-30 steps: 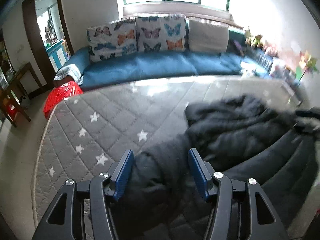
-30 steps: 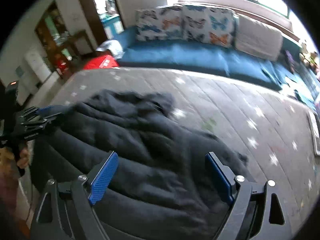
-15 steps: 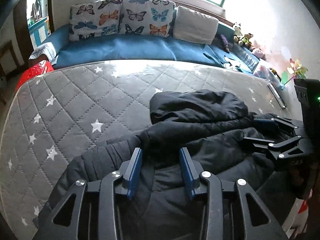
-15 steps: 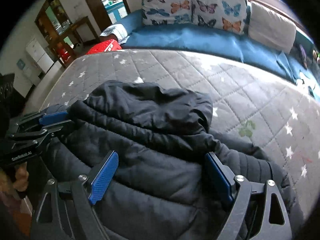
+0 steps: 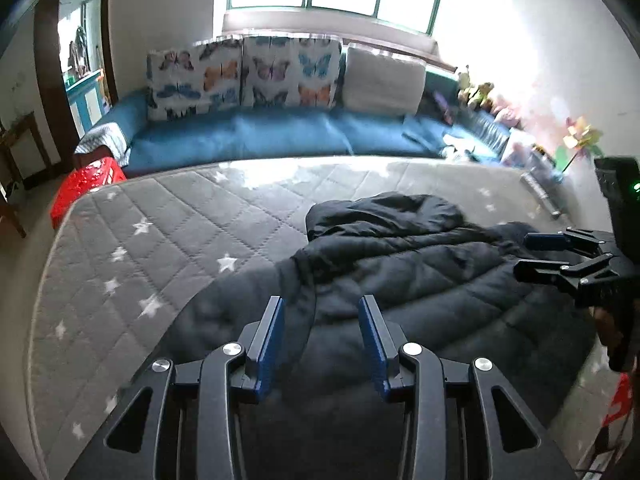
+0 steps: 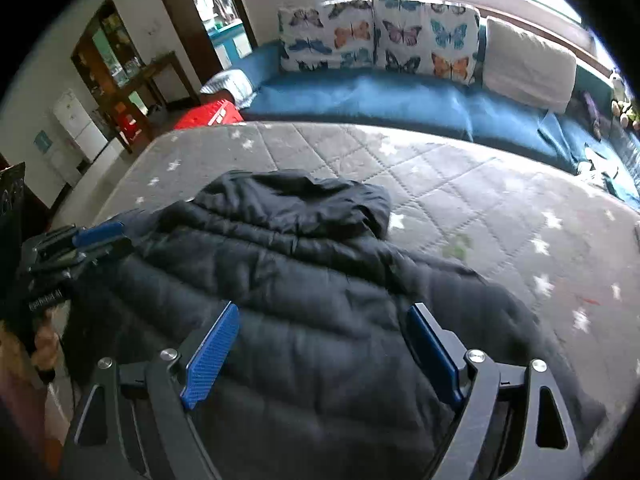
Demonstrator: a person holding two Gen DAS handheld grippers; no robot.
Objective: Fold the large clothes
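Black quilted puffer jacket lies spread and unfolded on grey star-print mattress; left gripper part-open, right gripper wide, neither gripping; folding remains.

Left gripper, lower centre of frame: jaws partly apart, pointing steeply down. Right gripper, lower centre: jaws wide apart, nothing clamped.

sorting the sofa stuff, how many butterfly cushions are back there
2, side by side against the sofa back: the left butterfly cushion and the right butterfly cushion. A plain white cushion sits right of them; nothing appears to hide more.
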